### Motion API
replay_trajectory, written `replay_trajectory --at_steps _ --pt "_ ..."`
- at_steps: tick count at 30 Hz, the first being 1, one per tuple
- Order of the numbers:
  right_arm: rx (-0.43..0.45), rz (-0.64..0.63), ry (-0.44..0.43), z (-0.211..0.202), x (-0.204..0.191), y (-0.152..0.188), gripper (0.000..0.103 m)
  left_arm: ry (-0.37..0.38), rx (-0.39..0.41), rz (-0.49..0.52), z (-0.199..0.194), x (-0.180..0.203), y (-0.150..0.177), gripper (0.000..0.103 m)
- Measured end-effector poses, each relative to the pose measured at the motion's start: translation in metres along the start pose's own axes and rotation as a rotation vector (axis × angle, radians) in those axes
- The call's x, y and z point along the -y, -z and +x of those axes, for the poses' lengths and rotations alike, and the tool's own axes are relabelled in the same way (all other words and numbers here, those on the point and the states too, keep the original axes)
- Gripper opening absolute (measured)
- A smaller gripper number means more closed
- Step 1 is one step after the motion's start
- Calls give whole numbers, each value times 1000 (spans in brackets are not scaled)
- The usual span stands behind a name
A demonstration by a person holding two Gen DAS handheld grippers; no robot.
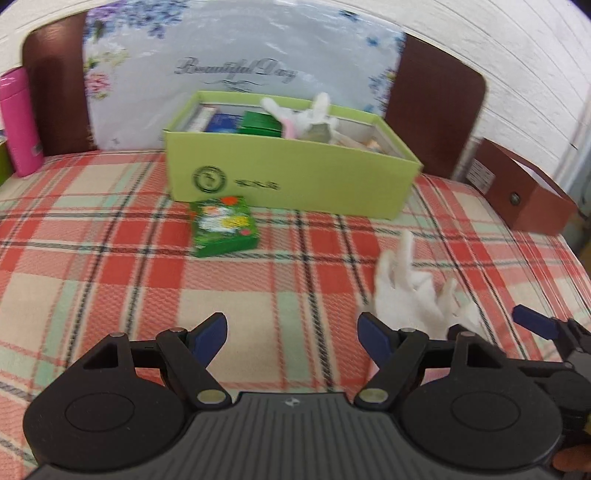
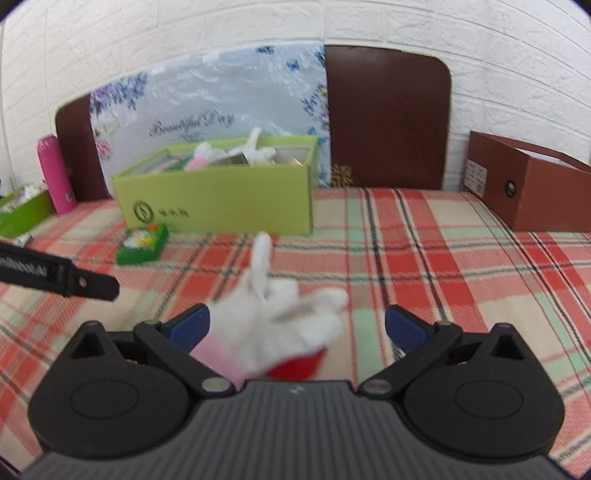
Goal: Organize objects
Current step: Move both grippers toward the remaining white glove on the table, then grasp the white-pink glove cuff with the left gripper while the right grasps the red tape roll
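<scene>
Indoors, plaid blanket (image 1: 110, 288), white brick wall (image 2: 406, 26)

White brick wall (image 2: 369, 22) behind a dark brown headboard (image 2: 388, 118).

So the open box (image 1: 291, 181) sits on the blanket (image 1: 110, 280) in front of the headboard (image 2: 388, 118), stuffed with a glove (image 1: 314, 114) and packets; a small carton (image 1: 223, 225) lies right before it; another glove (image 2: 273, 317) lies nearer, off to the right. A bottle (image 1: 18, 122) stands far left; a second box (image 2: 532, 184) sits far right.
</scene>
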State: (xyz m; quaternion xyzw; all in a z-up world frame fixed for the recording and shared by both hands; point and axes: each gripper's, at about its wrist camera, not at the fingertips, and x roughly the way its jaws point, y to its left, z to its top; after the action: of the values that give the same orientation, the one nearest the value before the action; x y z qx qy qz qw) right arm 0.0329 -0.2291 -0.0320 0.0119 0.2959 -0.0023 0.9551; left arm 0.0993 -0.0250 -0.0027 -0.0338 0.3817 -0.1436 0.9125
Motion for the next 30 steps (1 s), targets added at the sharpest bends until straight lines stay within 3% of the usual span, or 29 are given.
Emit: replay_trajectory --at_steps 5,11,12,13,14,16,19,23,30 --pt "-38 60 12 -9 20 19 103 101 -34 78 11 28 11 81" --pt "-47 95 86 -19 41 31 103 165 -89 171 32 60 22 80" --pt "-45 99 95 -20 43 32 103 187 -92 184 35 62 24 71" --pt "-44 105 94 -21 45 33 103 211 -105 196 38 64 26 38" --pt "-45 113 89 -21 47 33 103 225 -124 206 41 64 27 23" --pt "-45 120 80 -22 48 33 103 248 -129 193 38 58 25 14" --pt "-45 106 55 -21 45 33 103 231 -85 170 22 44 20 14" --pt "-34 86 -29 -17 35 30 103 149 -46 158 -2 17 22 14" --pt "-29 -9 -116 -1 8 15 103 33 -99 83 -20 -33 54 18"
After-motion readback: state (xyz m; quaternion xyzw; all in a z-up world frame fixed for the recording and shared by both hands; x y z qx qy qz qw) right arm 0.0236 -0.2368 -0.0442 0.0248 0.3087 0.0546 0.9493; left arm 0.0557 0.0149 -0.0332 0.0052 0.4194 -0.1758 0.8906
